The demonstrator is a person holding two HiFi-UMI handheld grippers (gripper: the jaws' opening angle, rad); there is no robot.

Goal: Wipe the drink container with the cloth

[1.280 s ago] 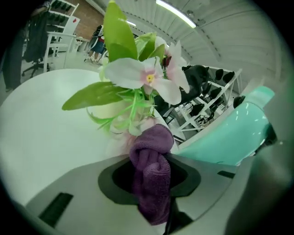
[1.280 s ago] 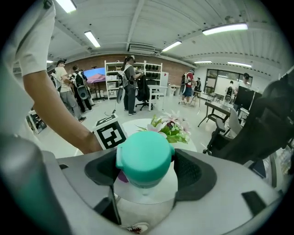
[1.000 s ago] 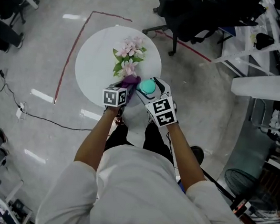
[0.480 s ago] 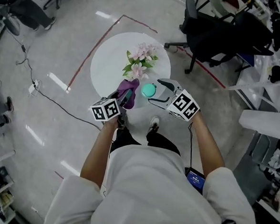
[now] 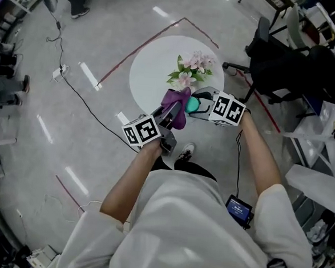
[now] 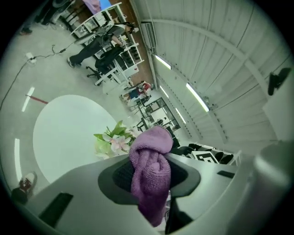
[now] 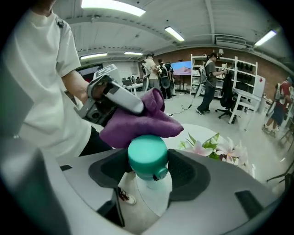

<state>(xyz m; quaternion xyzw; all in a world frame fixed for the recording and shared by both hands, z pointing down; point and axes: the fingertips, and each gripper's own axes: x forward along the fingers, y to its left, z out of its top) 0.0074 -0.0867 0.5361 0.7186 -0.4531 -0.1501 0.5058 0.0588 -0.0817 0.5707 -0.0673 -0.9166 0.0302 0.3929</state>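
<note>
My right gripper (image 5: 198,104) holds a clear drink bottle with a teal cap (image 5: 190,106) at the near edge of the round white table (image 5: 152,69). Its jaws have just been closing, and the bottle (image 7: 147,158) sits between the pads of the right gripper (image 7: 149,170). My left gripper (image 5: 170,117) is shut on a bunched purple cloth (image 5: 176,104), raised beside the bottle. In the right gripper view the cloth (image 7: 138,123) rests just above the cap, with the left gripper (image 7: 115,98) behind it. The cloth (image 6: 148,158) hangs out of the left gripper (image 6: 151,179).
A bunch of pink and white flowers (image 5: 192,69) lies on the table just beyond the grippers. A black office chair (image 5: 287,64) stands to the right. A red tape line (image 5: 139,48) and a cable (image 5: 84,102) cross the floor. People (image 7: 211,80) and shelves stand far off.
My left gripper has lifted the cloth up to the bottle's cap. The right gripper has rolled and closed its jaws around the bottle. The head view has swung.
</note>
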